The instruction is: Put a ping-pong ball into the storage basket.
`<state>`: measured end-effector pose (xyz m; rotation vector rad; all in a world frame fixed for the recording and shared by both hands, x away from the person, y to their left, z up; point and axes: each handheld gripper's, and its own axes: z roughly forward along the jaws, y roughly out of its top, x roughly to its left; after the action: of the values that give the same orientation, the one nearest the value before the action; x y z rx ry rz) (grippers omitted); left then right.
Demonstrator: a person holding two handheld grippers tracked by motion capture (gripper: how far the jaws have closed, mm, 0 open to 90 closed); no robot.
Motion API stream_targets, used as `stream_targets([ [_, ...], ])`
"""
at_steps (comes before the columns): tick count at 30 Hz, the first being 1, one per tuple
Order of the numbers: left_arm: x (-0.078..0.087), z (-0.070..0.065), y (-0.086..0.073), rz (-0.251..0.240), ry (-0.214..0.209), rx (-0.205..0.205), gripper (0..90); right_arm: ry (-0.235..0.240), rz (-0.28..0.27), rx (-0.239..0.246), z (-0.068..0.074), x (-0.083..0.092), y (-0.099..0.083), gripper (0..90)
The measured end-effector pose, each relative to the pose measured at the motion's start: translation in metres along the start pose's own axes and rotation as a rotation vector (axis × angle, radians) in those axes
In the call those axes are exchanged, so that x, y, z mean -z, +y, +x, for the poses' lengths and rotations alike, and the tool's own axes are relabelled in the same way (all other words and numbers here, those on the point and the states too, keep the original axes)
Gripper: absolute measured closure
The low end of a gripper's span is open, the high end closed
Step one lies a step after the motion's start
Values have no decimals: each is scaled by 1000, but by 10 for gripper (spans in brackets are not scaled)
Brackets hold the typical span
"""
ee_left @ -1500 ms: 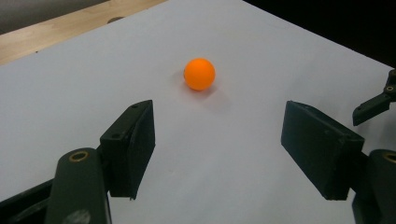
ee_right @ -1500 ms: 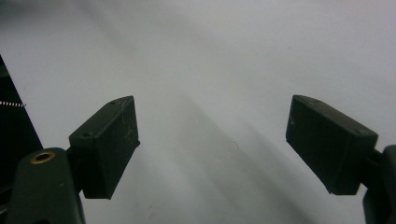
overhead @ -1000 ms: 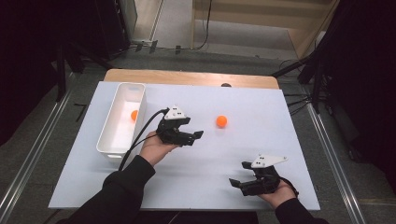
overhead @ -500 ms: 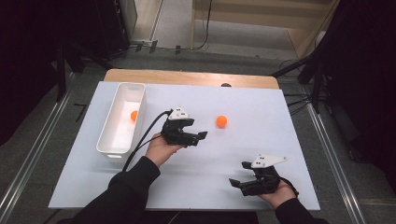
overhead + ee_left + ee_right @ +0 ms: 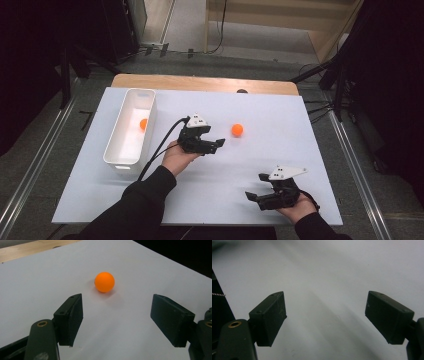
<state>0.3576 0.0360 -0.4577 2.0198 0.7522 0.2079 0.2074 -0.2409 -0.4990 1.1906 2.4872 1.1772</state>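
Observation:
An orange ball [image 5: 237, 130] [image 5: 104, 282] lies on the white table top, right of centre. My left gripper [image 5: 218, 144] [image 5: 117, 315] points at it from the left, a short way off, open with nothing between its jaws. A second orange ball [image 5: 143, 123] rests inside the white bin [image 5: 119, 156] at the left. My right gripper [image 5: 254, 196] [image 5: 327, 317] sits low near the front right of the table, open over bare white surface.
The white sheet [image 5: 280, 115] covers most of a wooden table whose back edge [image 5: 200, 82] shows. A black cable [image 5: 160, 147] trails from the left gripper toward the front. Dark floor and stands surround the table.
The left gripper has edged slightly to the right toward the loose ball. The right gripper and both balls have stayed put.

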Motion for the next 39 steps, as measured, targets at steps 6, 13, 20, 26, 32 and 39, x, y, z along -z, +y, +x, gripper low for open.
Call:
stream_targets([
  [6, -7, 5, 0, 3, 13, 12, 266, -9, -3, 3, -1, 0, 0, 156],
  [13, -17, 8, 1, 6, 17, 18, 266, -8, -6, -5, -1, 1, 0, 156],
  [20, -24, 7, 3, -22, 23, 11, 266, -2, -9, -2, -1, 1, 0, 156],
  [26, -31, 5, 8, -13, 22, 0, 266, -4, -8, -4, -1, 1, 0, 156],
  [32, -37, 5, 13, 2, 5, 2, 265, -12, -3, -3, -2, 1, -1, 156],
  [39, -43, 9, 16, -1, 16, 12, 265, -9, -8, -7, -2, 1, -1, 156],
])
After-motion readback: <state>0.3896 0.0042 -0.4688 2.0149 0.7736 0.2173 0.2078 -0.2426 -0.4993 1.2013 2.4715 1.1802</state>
